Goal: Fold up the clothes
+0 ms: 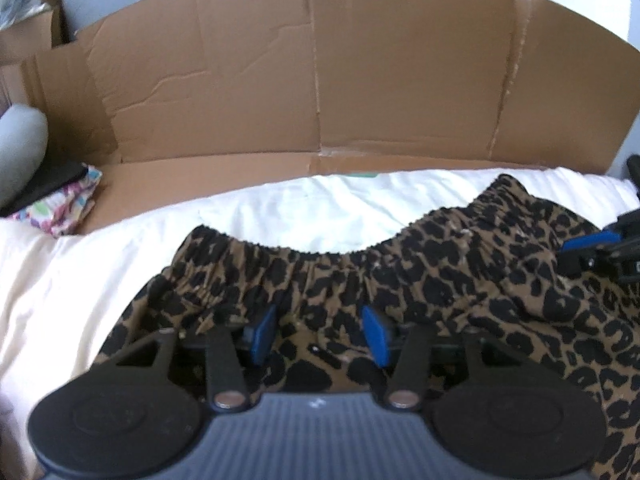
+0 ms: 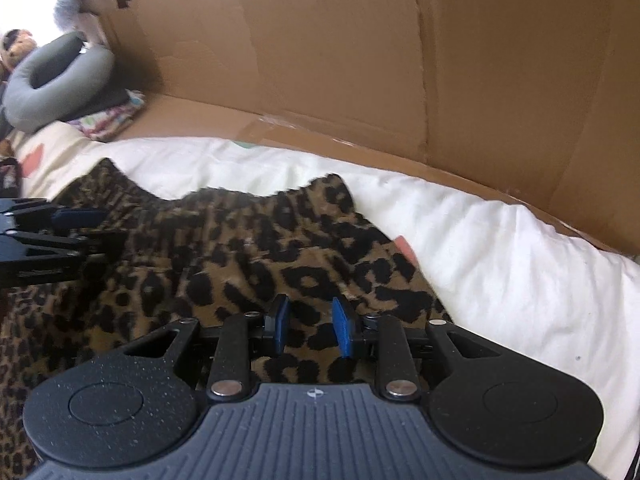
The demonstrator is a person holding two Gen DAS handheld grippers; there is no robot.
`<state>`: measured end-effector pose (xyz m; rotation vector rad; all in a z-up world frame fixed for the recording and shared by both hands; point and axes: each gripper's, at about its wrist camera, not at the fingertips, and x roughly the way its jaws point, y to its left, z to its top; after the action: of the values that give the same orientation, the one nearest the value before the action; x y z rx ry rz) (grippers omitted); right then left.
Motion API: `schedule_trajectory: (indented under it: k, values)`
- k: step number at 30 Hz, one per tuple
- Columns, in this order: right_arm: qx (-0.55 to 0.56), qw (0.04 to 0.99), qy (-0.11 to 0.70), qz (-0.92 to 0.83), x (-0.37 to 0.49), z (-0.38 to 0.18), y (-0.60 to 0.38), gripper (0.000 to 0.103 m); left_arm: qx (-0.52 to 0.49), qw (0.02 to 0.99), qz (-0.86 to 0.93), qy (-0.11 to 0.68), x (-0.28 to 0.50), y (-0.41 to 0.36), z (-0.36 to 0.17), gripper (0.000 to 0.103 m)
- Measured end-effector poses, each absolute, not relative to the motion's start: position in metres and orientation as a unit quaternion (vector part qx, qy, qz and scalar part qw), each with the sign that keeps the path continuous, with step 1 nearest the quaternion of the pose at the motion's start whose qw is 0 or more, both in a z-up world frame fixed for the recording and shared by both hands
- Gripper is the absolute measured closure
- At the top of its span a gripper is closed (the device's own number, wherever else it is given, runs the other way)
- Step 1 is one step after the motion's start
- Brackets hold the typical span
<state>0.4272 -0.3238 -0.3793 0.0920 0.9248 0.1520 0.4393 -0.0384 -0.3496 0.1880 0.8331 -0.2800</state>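
Observation:
A leopard-print garment (image 1: 420, 272) with an elastic waistband lies spread on the white bedding (image 1: 120, 248). My left gripper (image 1: 320, 328) hovers just over the cloth below the waistband, open, its blue pads apart with nothing between them. The right gripper (image 1: 588, 248) shows at the right edge of the left wrist view. In the right wrist view the same garment (image 2: 240, 248) fills the middle, and my right gripper (image 2: 310, 324) is open above its right part. The left gripper (image 2: 68, 220) enters from the left edge.
A flattened cardboard sheet (image 1: 320, 80) stands as a wall behind the bedding (image 2: 500, 272). A folded floral cloth (image 1: 60, 208) and a grey ring-shaped cushion (image 2: 56, 80) sit at the far left. White bedding lies bare to the right of the garment.

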Motion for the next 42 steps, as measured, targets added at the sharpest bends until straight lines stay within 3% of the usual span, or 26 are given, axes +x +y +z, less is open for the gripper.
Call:
schedule_trajectory:
  k: [6,10,13,22,29,40,42]
  values:
    - [0.055,0.887,0.456,0.042,0.441,-0.384,-0.334,0.099,0.077,0.898,-0.132,0.412,0.444,-0.036,-0.348,0.052]
    - [0.042,0.887,0.460,0.007,0.448,-0.383,-0.336,0.099,0.069,0.902,-0.137,0.404,0.438,-0.034,-0.338,0.060]
    - [0.060,0.884,0.464,-0.008,0.449,-0.380,-0.343,0.098,0.066,0.907,-0.136,0.392,0.432,-0.029,-0.329,0.073]
    - [0.078,0.902,0.420,0.063,0.442,-0.360,-0.333,0.094,0.059,0.911,-0.096,0.397,0.444,0.001,-0.330,0.075]
    - [0.067,0.895,0.438,0.051,0.464,-0.376,-0.318,0.089,0.067,0.901,-0.082,0.421,0.459,0.003,-0.339,0.075]
    - [0.057,0.886,0.461,-0.009,0.474,-0.378,-0.312,0.090,0.072,0.889,-0.085,0.443,0.460,0.004,-0.335,0.070]
    - [0.065,0.882,0.466,-0.020,0.474,-0.373,-0.315,0.090,0.077,0.890,-0.088,0.440,0.453,0.002,-0.330,0.077]
